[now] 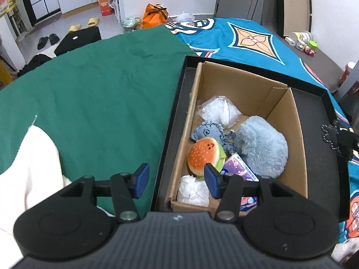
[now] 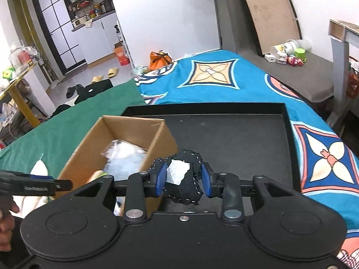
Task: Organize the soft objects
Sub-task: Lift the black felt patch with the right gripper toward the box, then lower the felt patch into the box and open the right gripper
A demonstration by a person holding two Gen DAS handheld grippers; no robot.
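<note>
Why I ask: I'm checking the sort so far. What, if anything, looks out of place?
Nothing spilled or damaged. The one stray is a black stitched fabric piece, clamped in the right gripper above the black tray, while the other soft things lie in the cardboard box.

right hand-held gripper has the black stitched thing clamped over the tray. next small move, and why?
Probably carry it sideways over the brown cardboard box and lower it. The right hand-held gripper pinches the black fabric piece with white stitching and a white tag above the bare black tray, while the other soft items, like the plush hamburger and fluffy blue-grey plush, already lie in that box.
</note>
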